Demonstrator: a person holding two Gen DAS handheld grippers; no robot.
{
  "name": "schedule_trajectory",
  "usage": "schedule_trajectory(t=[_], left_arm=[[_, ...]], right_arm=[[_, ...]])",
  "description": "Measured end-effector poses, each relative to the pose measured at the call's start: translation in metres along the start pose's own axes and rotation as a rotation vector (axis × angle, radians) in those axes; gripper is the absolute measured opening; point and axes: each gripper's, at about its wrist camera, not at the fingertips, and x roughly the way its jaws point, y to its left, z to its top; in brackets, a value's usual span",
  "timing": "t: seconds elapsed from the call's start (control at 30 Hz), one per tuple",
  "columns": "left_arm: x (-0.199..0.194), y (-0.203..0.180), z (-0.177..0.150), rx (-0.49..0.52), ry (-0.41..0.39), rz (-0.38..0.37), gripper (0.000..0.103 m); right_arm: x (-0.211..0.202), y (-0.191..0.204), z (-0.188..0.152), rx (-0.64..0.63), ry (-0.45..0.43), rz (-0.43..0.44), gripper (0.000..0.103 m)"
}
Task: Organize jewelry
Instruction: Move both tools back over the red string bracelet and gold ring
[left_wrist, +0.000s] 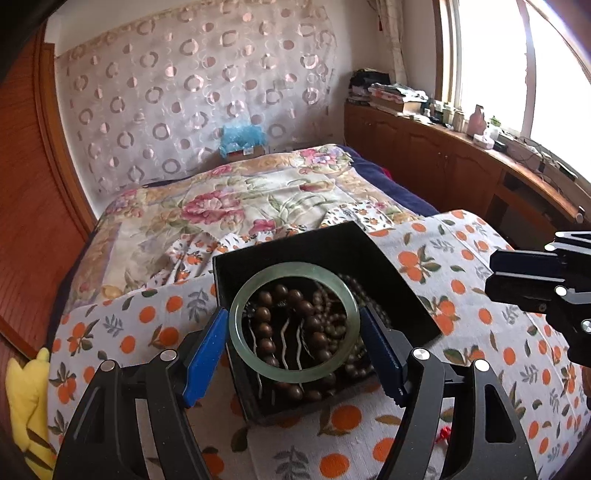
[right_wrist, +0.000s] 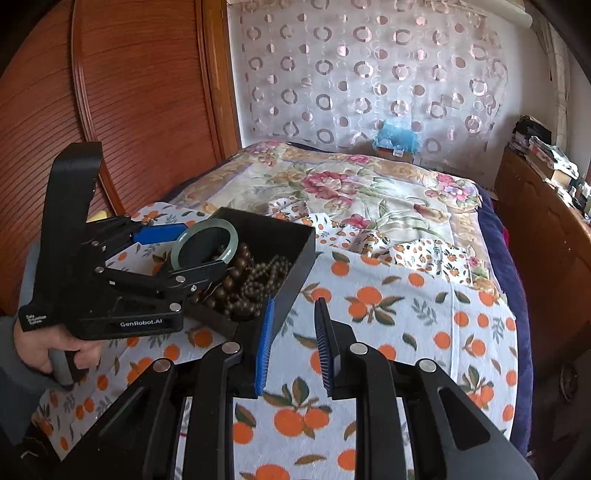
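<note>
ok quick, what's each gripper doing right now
left gripper: shut on the bangle, held over the box.
right gripper: open, nothing between its fingers.

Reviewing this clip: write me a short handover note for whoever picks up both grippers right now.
Left gripper: jaws shut on the green bangle, holding it over the black box.
Right gripper: jaws slightly apart, nothing between them, beside the box's near corner over the orange-print cloth.
Things: brown bead strings lie in the box; a small red item lies on the cloth near the box.
Done: beads are boxed.
Left: lower and release the bangle into the box; probably collect the red item next, if it is jewelry.
</note>
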Motion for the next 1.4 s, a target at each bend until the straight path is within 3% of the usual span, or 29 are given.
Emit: schedule_trajectory(t=[0.1, 0.33, 0.63, 0.93, 1.0, 1.27, 1.4], left_arm=[[-0.01, -0.004, -0.003, 0.011, -0.015, -0.013, 0.075], [-0.035, -0.009, -0.004, 0.038, -0.051, -0.016, 0.075], [-0.067, -0.004, -0.049, 0.02, -0.042, -0.036, 0.075], [-0.076, -0.001, -0.101, -0.007, 0.036, -0.086, 0.075], [-0.078, -0.006, -0.109, 0.001, 0.05, -0.103, 0.069], [-0.085, -0.022, -0.131, 0.022, 0.076, -0.134, 0.066], [-0.08, -0.026, -0.133, 0.028, 0.102, -0.137, 0.053]], right_arm=[[-0.002, 0.001, -0.01, 0.005, -0.006, 0.012, 0.025], [-0.004, 0.013, -0.031, -0.012, 0.0, 0.021, 0.025], [0.004, 0.029, -0.058, -0.043, 0.04, 0.052, 0.025], [0.022, 0.037, -0.075, -0.037, 0.093, 0.057, 0.025], [0.024, 0.039, -0.078, -0.038, 0.097, 0.067, 0.025], [0.03, 0.052, -0.079, -0.041, 0.11, 0.079, 0.031], [0.033, 0.057, -0.083, -0.079, 0.133, 0.052, 0.031]])
